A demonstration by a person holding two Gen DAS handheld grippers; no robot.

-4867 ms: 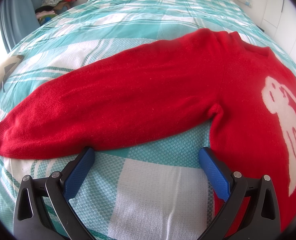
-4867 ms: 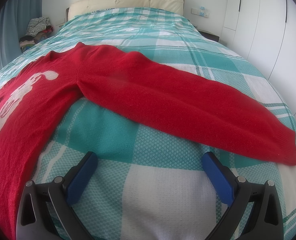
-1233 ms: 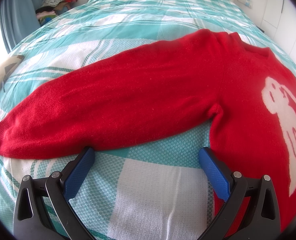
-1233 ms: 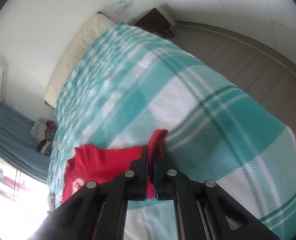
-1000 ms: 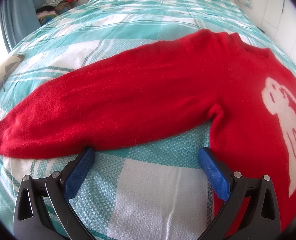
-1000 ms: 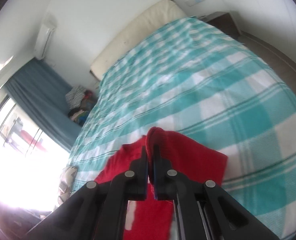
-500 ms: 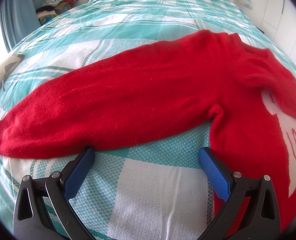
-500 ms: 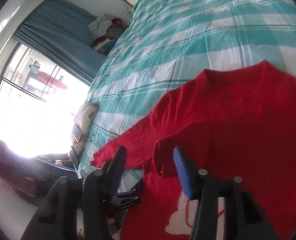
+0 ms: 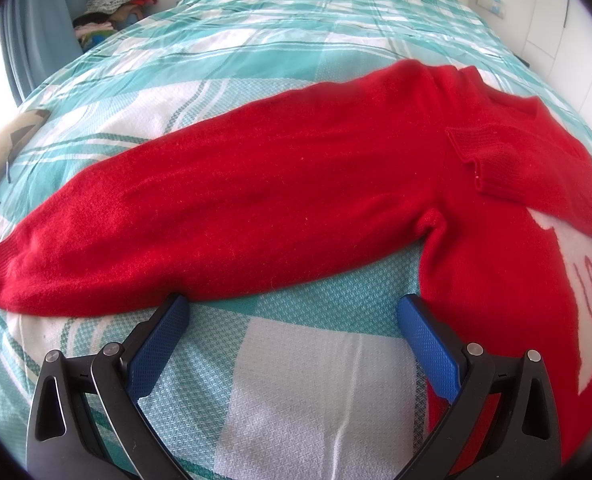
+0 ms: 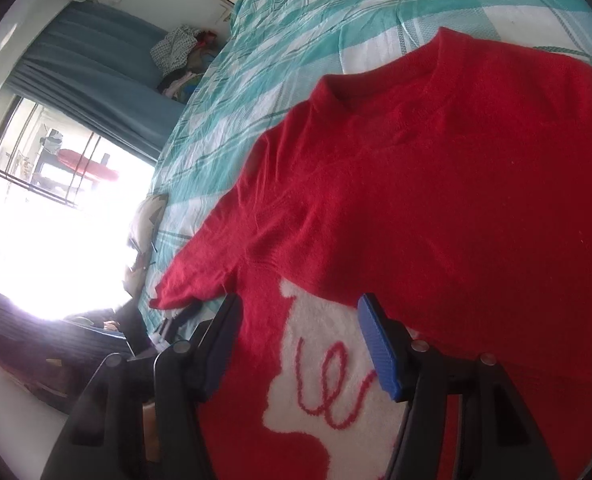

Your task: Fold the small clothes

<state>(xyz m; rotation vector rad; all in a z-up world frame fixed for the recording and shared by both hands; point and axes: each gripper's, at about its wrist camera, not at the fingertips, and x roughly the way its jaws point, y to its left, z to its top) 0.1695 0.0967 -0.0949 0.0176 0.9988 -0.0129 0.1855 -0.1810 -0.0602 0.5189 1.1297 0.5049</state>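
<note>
A red knitted sweater [image 9: 296, 184] lies spread flat on a bed covered with a teal and white checked bedspread [image 9: 304, 400].

From the left wrist view, one long sleeve [image 9: 167, 224] stretches out to the left across the bed, its cuff near the left edge. The left tool [image 9: 291, 324] hovers just in front of this sleeve with its blue-padded jaws wide apart and nothing between them but bare bedspread. Its left pad sits at the sleeve's lower edge, and its right pad sits close to the side seam of the sweater's body, below the armpit.

The other sleeve [image 9: 508, 160] is folded inward and lies across the sweater's chest, its ribbed cuff pointing toward the stretched-out sleeve. It partly covers a white animal design [image 10: 328, 368] with red loops stitched on it.

From the right wrist view, the right tool [image 10: 298, 320] is over the sweater's chest with its jaws parted and gripping nothing. The white design shows between its pads, and the folded sleeve's edge lies just beyond and right of its right pad.

A pile of clothes [image 10: 179, 56] sits beside a blue curtain [image 10: 95, 80] at the far side of the bed.
</note>
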